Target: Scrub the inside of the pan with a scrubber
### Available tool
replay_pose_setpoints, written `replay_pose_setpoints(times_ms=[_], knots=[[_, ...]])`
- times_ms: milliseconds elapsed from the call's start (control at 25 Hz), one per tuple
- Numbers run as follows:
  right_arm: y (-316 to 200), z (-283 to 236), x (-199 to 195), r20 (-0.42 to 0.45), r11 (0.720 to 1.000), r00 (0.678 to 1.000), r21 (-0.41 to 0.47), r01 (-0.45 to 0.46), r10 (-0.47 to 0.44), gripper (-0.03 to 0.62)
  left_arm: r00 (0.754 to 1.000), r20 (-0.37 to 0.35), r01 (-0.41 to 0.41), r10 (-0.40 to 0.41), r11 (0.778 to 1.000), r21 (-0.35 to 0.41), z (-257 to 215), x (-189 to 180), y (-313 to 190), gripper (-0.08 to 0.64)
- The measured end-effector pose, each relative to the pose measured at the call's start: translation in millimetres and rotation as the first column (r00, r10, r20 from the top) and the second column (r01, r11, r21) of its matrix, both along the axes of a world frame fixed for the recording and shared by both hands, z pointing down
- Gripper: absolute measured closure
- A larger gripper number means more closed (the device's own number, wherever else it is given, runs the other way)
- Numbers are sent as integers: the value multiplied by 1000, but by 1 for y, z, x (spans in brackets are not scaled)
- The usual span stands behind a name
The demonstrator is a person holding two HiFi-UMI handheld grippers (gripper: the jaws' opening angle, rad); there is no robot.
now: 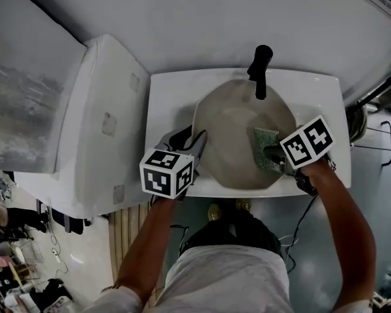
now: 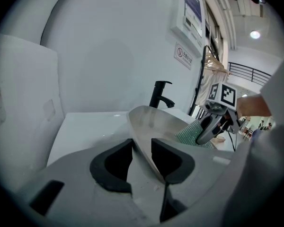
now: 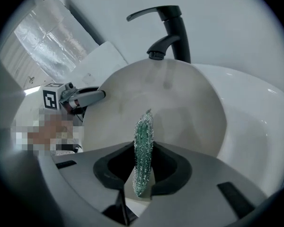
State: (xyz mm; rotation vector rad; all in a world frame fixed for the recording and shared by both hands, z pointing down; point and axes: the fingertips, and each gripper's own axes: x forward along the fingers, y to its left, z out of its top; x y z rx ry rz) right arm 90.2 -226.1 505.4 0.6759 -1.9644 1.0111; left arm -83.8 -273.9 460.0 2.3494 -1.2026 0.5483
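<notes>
A round grey pan [image 1: 234, 119] lies tilted in the white basin [image 1: 166, 109], under the black tap. My left gripper [image 1: 197, 145] is shut on the pan's left rim [image 2: 149, 126], which runs between its two pads. My right gripper [image 1: 274, 154] is shut on a green mesh scrubber [image 1: 266, 143] and holds it against the right inside of the pan. In the right gripper view the scrubber [image 3: 144, 141] stands edge-on between the jaws over the pan's floor [image 3: 184, 108]. In the left gripper view the scrubber [image 2: 187, 135] shows beyond the rim, under the right gripper [image 2: 206, 129].
The black tap [image 1: 260, 67] reaches over the pan's far edge. A white box-like unit [image 1: 98, 129] stands against the basin's left side. A dark metal rack [image 1: 371, 119] is at the right. The person's legs and shoes are below the basin's front edge.
</notes>
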Motion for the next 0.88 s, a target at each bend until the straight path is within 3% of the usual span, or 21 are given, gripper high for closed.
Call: replay_pose_setpoints(times_ms=[360,640,880], knots=[[-4,-21,23,20,997,998,42,-60,59,512,1000,11,-4,4,1000,-4,0,1,0,430],[2,-47,11,123,992,990,100,-80,68,512,999,43,-16,16,1000,3,-2,1,1,426],[0,-81,3,186,978,981,191,-82,46,512,999,48,1,-4,998,61,-28,-11,0,433]])
